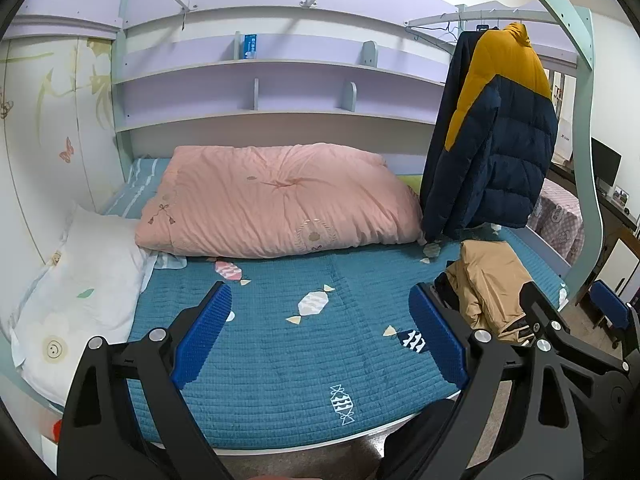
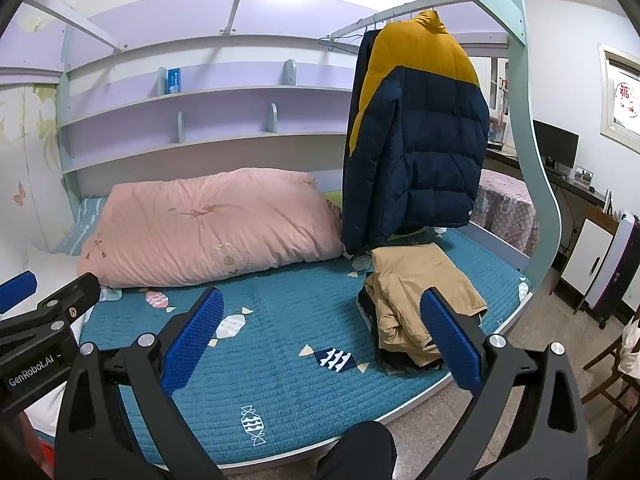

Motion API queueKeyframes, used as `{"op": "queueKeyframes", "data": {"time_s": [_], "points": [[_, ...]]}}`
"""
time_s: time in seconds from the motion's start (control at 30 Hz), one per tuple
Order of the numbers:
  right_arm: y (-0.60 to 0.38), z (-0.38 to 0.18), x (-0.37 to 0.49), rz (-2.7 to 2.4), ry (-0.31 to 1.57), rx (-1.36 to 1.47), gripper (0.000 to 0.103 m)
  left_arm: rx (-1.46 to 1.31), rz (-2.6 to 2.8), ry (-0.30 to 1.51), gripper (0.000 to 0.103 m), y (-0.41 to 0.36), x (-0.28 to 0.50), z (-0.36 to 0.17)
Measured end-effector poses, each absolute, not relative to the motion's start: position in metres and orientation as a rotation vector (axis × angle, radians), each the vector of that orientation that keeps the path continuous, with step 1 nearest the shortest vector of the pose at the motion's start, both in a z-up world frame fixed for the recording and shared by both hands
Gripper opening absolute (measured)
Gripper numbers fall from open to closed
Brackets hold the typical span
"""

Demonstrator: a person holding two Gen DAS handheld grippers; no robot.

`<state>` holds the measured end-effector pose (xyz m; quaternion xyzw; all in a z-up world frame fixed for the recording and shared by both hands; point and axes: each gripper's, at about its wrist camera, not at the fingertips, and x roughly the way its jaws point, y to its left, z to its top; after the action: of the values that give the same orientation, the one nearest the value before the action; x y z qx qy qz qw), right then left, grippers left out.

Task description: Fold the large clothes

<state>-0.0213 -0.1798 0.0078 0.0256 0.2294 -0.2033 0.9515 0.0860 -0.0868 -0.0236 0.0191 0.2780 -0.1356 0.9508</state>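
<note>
Nearest, both tongs hang over the front edge of the bed (image 1: 280,360), spread wide and gripping nothing: the left tongs (image 1: 320,336) over the bare middle of the blue quilt, the right tongs (image 2: 324,336) further right, with the folded tan garment (image 2: 416,300) showing between their pads. Only the right view shows the left tongs from the side at its left edge, and the room beyond the bed's foot: a chair (image 2: 612,360), floor, cabinets. Only the left view shows the white pillow (image 1: 80,292) whole. The quilt's middle lies bare from front edge to pink duvet (image 1: 276,200). Behind the tan garment, the navy-and-yellow jacket (image 2: 420,140) hangs from a rail, its hem just above the bed.
</note>
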Motion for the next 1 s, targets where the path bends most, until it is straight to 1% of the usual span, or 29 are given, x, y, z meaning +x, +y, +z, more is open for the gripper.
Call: {"op": "queueKeyframes", "data": {"time_s": [1.0], "points": [[-0.1853,0.0106,-0.0246,-0.414,0.472,0.051,0.095,0.039,-0.276,0.576,0.091,-0.0814,0.0883,-0.0286]]}}
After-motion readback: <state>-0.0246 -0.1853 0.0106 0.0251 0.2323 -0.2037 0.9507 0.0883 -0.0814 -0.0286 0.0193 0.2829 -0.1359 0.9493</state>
